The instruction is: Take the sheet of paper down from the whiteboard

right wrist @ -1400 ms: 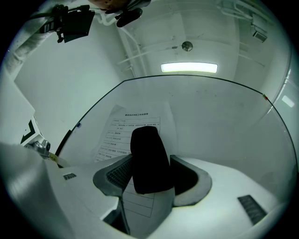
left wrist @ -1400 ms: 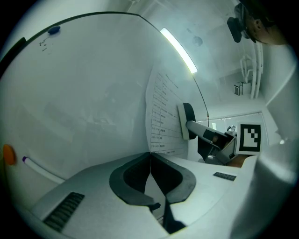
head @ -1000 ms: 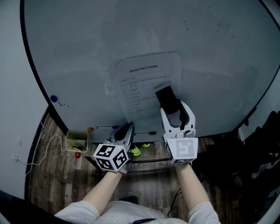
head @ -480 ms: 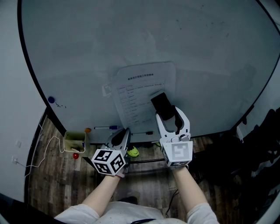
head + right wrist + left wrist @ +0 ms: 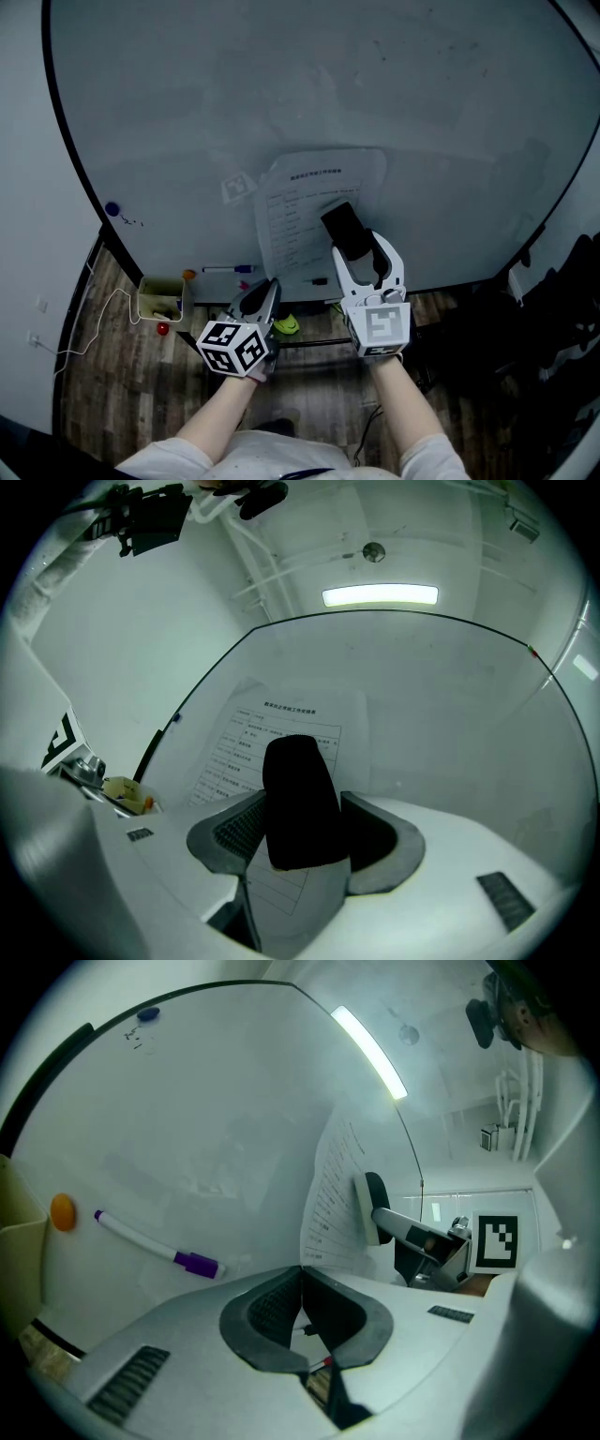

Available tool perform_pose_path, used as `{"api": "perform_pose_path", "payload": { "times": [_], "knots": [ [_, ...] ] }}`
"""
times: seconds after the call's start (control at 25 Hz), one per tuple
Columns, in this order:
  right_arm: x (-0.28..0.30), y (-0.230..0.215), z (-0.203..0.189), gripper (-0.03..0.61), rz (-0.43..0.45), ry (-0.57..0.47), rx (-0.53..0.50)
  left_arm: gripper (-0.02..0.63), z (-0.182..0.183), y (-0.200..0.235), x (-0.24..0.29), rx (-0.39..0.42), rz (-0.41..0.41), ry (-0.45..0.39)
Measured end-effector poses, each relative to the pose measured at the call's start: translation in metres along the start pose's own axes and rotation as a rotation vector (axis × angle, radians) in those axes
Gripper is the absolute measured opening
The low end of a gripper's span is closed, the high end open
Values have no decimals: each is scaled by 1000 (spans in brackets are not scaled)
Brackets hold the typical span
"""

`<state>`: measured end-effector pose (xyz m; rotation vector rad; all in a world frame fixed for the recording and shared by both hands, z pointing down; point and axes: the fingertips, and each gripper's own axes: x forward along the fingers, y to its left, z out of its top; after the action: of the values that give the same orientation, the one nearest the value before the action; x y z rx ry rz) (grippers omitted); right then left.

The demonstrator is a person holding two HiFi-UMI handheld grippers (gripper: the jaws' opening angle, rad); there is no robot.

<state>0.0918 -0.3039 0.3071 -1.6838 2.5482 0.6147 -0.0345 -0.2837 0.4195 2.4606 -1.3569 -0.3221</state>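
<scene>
now — right gripper [image 5: 356, 246] at the paper [image 5: 300, 197]
its jaws clamp a black block [image 5: 343, 227]; left gripper [image 5: 270, 286] closed, empty

Pale board, printed paper, black-and-white tools

The whiteboard [image 5: 281, 94] is pale grey-white within a black frame; the sheet of paper [image 5: 300, 197] is white with rows of black print. The eraser [image 5: 298, 799] is plain black. The right gripper [image 5: 362, 251] and left gripper [image 5: 270, 284] are white with dark grey ribbed pads, their cubes [image 5: 382, 325] patterned in black-and-white squares. The marker pen [image 5: 155, 1245] is white with a purple cap. There is an orange magnet [image 5: 62, 1211] and a blue magnet [image 5: 112, 209]. The floor [image 5: 103, 375] is brown wood planks.
</scene>
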Motion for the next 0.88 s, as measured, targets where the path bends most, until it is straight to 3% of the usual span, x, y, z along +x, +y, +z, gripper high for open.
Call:
{"api": "perform_pose_path", "payload": {
  "times": [0.88],
  "knots": [
    [2,6,-13,255,71,9,9,17,-13,-9,-2,-89,-42,14]
  ]
}}
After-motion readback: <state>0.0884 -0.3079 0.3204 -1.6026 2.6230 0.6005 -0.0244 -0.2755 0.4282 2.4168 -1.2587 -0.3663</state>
